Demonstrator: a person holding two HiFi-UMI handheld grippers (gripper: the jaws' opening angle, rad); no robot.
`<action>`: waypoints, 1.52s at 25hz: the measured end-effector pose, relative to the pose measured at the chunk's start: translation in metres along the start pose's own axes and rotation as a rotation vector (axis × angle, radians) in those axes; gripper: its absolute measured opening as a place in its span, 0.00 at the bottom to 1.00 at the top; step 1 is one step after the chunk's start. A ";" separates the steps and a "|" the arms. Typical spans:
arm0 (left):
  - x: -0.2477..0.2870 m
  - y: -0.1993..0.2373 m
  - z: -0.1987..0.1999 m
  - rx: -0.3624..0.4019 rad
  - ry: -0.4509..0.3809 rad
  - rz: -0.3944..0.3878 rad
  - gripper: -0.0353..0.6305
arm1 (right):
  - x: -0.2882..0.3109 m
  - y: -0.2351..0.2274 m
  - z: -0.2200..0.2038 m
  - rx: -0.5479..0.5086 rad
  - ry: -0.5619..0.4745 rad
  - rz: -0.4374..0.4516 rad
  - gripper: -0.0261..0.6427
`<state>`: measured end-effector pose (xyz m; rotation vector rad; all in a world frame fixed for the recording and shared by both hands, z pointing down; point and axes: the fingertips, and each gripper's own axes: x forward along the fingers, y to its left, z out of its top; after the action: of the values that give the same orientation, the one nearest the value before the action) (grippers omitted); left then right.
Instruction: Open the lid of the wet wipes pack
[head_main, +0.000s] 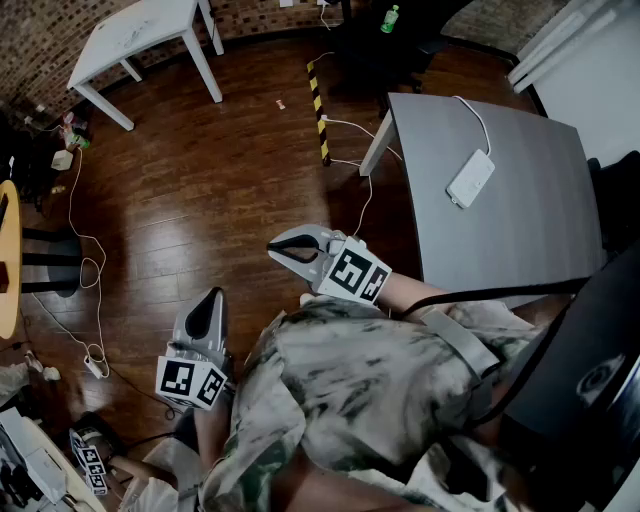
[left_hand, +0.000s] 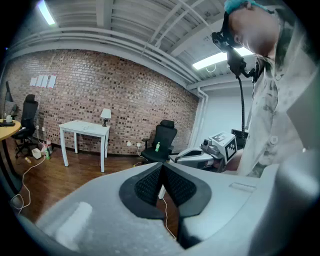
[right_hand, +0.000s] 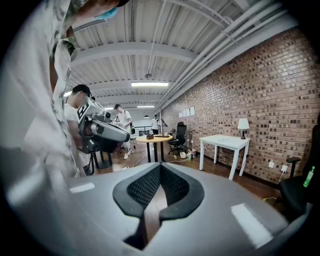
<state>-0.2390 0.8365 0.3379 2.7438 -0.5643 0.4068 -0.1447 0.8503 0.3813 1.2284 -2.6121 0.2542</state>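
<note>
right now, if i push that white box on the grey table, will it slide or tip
The white box lies flat on the grey table, so it would probably slide, not tip or roll. It looks like a hard shell, likely stiff. Its cable runs toward the table's far edge and may tug or swing it.

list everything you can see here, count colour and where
grey rectangular table: one, grey, right side of the head view
flat white power block with cord: one, white, on the grey table
white rectangular table: one, white, by the brick wall
black office chair: one, black, by the brick wall
green plastic bottle: one, green, on the black office chair
yellow-black striped floor strip: one, on the wooden floor left of the grey table
wet wipes pack: none in view
left claw: one, grey, shut, empty
right claw: one, grey, shut, empty
</note>
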 end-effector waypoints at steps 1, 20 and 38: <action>0.001 0.001 0.001 0.004 -0.002 -0.003 0.06 | 0.000 -0.002 0.000 -0.001 0.001 -0.002 0.05; 0.044 0.020 0.016 0.043 -0.009 -0.045 0.06 | -0.020 -0.048 -0.008 0.035 0.002 -0.097 0.05; 0.122 0.201 0.072 -0.033 -0.027 -0.120 0.06 | 0.094 -0.163 0.010 0.083 0.121 -0.180 0.05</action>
<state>-0.2010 0.5946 0.3611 2.7377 -0.4066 0.3295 -0.0779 0.6760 0.4083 1.4185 -2.3931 0.3928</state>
